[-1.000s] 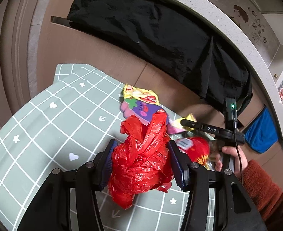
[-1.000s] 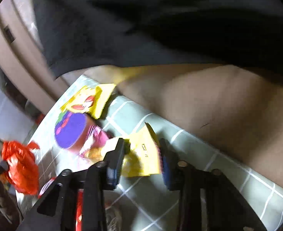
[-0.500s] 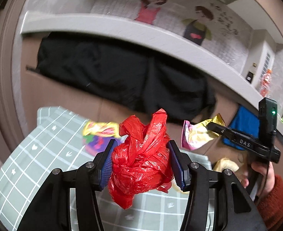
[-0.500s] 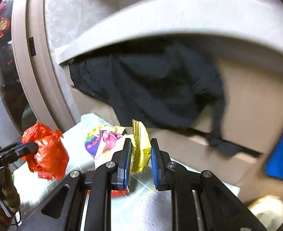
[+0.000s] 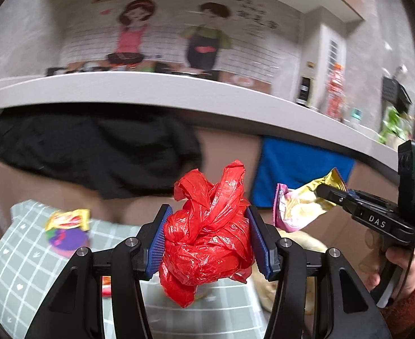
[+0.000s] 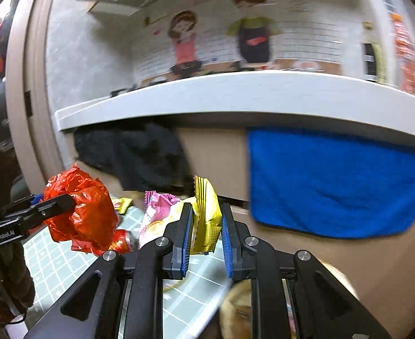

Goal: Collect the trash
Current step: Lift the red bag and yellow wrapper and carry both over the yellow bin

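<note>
a red bag (image 5: 207,243) is pinched in the left tongs (image 5: 209,243), centre frame; a wrapper (image 6: 206,220) in the right tongs (image 6: 206,237). the thin wrapper could slip if swung.

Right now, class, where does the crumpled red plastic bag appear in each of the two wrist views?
Left wrist view: red plastic bag at bottom centre, clamped in the left tool.
Right wrist view: the bag at lower left, again between that tool's fingers.
Shared landmark: the blue cloth hanging under the white counter.
</note>
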